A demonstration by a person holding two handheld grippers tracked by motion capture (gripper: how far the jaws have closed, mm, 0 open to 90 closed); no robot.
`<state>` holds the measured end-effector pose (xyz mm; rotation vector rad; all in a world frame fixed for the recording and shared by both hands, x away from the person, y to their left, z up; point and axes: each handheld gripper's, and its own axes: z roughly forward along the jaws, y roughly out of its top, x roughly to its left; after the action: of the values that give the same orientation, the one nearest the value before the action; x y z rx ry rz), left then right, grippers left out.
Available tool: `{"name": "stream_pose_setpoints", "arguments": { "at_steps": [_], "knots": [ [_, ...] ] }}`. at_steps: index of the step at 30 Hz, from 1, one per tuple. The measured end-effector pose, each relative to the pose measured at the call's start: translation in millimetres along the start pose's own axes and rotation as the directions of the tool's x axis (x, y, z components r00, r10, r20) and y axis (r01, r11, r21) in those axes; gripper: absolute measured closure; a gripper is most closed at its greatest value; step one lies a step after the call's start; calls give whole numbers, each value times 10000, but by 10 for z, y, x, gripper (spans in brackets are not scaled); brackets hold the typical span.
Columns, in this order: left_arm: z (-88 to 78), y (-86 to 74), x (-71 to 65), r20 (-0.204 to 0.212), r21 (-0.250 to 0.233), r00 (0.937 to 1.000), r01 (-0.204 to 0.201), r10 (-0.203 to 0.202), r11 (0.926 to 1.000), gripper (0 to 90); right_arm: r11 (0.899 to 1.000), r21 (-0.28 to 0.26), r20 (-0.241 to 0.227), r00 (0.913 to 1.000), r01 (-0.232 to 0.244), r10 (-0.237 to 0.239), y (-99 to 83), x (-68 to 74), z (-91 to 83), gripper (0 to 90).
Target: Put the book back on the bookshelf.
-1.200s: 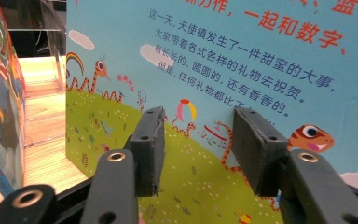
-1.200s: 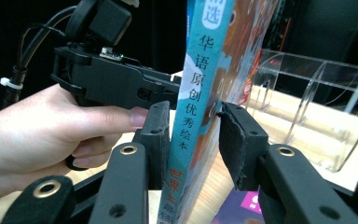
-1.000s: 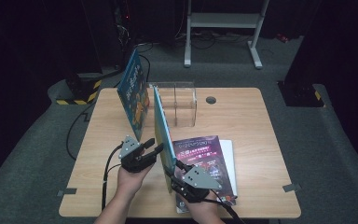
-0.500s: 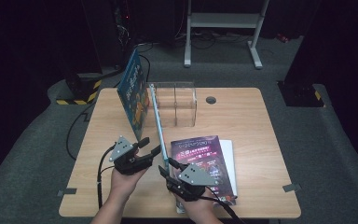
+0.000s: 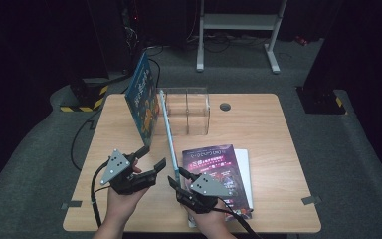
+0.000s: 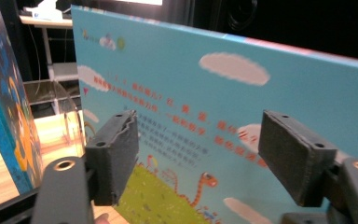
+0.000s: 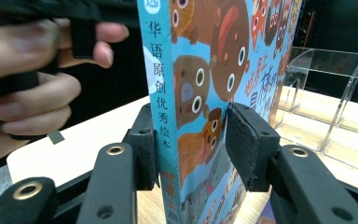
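A thin light-blue picture book (image 5: 168, 129) stands on its edge on the table. My right gripper (image 5: 178, 178) is shut on its near end. In the right gripper view, the right gripper (image 7: 191, 135) has one pad on the spine and one on the book's (image 7: 200, 70) bear cover. Those jaws have just been opening slightly, with the book still between them. My left gripper (image 5: 152, 156) hovers just left of the book, open. Its jaws have just been opening, and nothing is between them. The left gripper (image 6: 198, 140) faces the book's back cover (image 6: 191, 79).
A second blue book (image 5: 142, 99) leans against a clear acrylic holder (image 5: 189, 112) at the back of the wooden table (image 5: 268, 124). A purple book (image 5: 219, 169) lies flat on a white one beside my right hand. Cables trail off the table's left side.
My left gripper has let go of the upright book, opened wide and drawn back up and to the left. The right gripper stays on the book.
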<state>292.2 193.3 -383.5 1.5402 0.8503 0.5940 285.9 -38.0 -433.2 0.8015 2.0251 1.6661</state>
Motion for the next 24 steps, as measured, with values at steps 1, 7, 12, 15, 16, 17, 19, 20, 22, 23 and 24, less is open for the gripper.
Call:
{"name": "stream_pose_setpoints", "arguments": {
  "at_steps": [1, 7, 12, 15, 16, 17, 19, 20, 22, 23, 24],
  "knots": [
    [0, 0, 0, 0, 0, 10000, 0, 0, 10000, 252, 10000, -15, -2, 10000, -53, 53, -2, 0, 4, 559],
    [-108, 110, -134, 284, -501, 9996, -72, 87, 9987, 206, 9999, -65, -49, 9999, -91, 90, -9, 6, 20, 555],
    [-170, 176, -210, 452, -818, 9989, -76, 113, 9966, 167, 9997, -23, -70, 9996, -263, 262, -6, -14, 23, 556],
    [-154, 185, -291, 557, -745, 9983, -111, 153, 9972, 151, 9996, -10, -70, 9995, -292, 292, -5, -21, 27, 553],
    [-154, 185, -291, 557, -745, 9983, -111, 153, 9972, 150, 9995, -18, -57, 9995, -302, 302, -5, -19, 29, 553],
    [-144, 180, -310, 560, -731, 9983, -110, 152, 9973, 149, 9995, -15, -45, 9995, -300, 300, -5, -16, 29, 553],
    [-117, 168, -350, 573, -647, 9982, -125, 163, 9978, 147, 9995, -21, -45, 9995, -309, 308, -7, -14, 31, 553],
    [-100, 161, -371, 527, -589, 9984, -176, 207, 9981, 145, 9995, -33, -62, 9995, -326, 325, -10, -10, 34, 553],
    [-59, 134, -434, 339, -467, 9986, -379, 395, 9982, 146, 9993, -48, -78, 9992, -381, 381, -13, -4, 38, 552],
    [-59, 134, -434, 339, -467, 9986, -379, 395, 9982, 146, 9992, -47, -98, 9991, -402, 402, -15, -2, 40, 551],
    [-44, 124, -454, 257, -398, 9984, -483, 494, 9980, 146, 9992, -47, -98, 9991, -402, 402, -15, -2, 40, 551]
  ]
}}
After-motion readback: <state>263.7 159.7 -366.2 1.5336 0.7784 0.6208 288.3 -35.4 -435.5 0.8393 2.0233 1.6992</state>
